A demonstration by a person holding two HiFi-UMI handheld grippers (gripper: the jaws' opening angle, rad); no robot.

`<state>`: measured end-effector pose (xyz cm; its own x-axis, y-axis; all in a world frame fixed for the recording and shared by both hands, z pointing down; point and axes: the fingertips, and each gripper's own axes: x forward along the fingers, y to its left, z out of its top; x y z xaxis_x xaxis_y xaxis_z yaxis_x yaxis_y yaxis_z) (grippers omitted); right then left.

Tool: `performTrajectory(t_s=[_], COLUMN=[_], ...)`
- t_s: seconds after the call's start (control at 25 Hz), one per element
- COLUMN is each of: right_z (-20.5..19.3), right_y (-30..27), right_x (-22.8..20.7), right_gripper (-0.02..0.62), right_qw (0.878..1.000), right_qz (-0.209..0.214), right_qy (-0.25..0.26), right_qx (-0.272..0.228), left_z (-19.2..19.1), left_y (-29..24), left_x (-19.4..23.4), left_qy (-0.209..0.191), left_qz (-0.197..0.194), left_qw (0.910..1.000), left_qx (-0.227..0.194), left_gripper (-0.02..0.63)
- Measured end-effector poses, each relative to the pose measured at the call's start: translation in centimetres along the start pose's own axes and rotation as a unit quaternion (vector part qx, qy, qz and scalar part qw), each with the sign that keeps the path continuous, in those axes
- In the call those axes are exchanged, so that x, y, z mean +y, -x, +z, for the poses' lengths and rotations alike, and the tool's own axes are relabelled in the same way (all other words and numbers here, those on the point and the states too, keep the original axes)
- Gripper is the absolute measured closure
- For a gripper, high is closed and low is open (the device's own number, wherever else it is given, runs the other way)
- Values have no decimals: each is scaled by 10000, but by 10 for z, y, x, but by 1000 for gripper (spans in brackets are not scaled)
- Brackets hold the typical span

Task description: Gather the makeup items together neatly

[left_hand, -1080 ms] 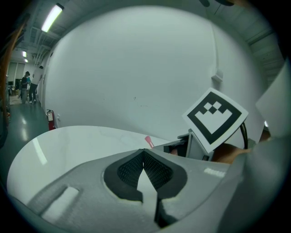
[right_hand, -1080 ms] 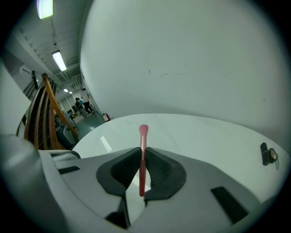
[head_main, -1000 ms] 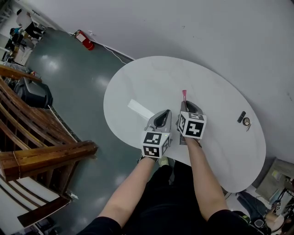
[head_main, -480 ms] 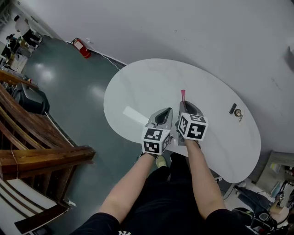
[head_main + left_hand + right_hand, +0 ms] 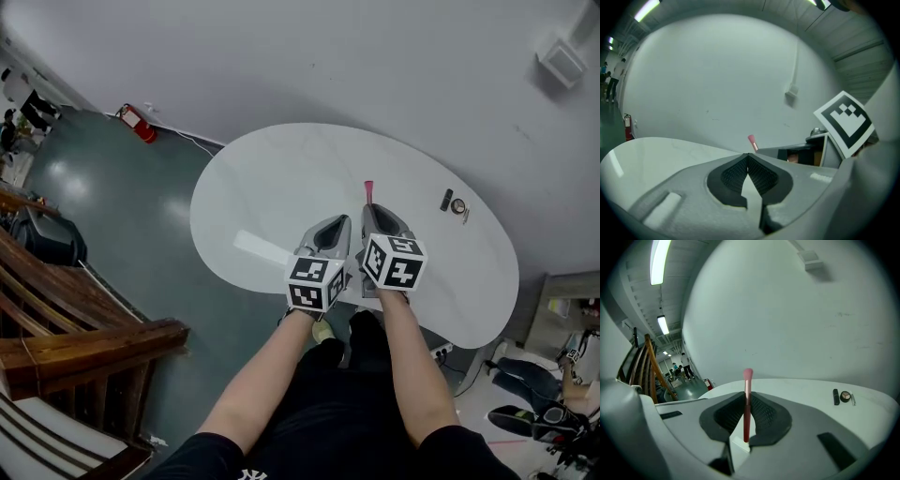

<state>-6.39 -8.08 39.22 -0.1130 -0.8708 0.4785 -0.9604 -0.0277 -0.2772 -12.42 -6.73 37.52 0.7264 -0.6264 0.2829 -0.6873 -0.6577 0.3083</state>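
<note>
My right gripper (image 5: pixel 371 212) is shut on a pink makeup brush (image 5: pixel 747 399), whose tuft (image 5: pixel 368 186) sticks out past the fingertips over the white oval table (image 5: pixel 281 178). My left gripper (image 5: pixel 337 225) hangs just left of it, shut with nothing between its pads (image 5: pixel 757 174); the brush tip (image 5: pixel 752 141) shows to its right. At the table's far right lie a black lipstick (image 5: pixel 447 200), a round compact (image 5: pixel 459 207) and a thin stick (image 5: pixel 853 399), close together, well right of both grippers. The same lipstick (image 5: pixel 836 396) and compact (image 5: pixel 845 396) appear in the right gripper view.
A grey wall rises behind the table, with a white box (image 5: pixel 561 58) mounted high on it. A red fire extinguisher (image 5: pixel 135 123) stands on the floor at the left. Wooden stair rails (image 5: pixel 84 337) lie to the left, bags and clutter (image 5: pixel 553 394) at the lower right.
Both grippers have risen together above the table, the right one still carrying the brush. The view has swung, so the table and the items at its right sit further left.
</note>
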Motion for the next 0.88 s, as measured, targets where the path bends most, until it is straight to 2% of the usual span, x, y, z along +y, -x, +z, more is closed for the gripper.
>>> performTrajectory(t_s=[0.32,0.88], right_z=[0,1], right_y=[28,83], right_x=[-63,-219], right_gripper=[543,543], right_qw=[9990,9907], right_qz=[-358,-1075], right_qy=[-246,-804], right_qx=[-90,-240], left_z=[-9,-43], left_y=[-36,-128], left_x=[-55,-186], left_qy=[-88,-408], left_qz=[-435,-1270], left_qw=[9989,9892], left_qx=[180,609], left_gripper=[597,597])
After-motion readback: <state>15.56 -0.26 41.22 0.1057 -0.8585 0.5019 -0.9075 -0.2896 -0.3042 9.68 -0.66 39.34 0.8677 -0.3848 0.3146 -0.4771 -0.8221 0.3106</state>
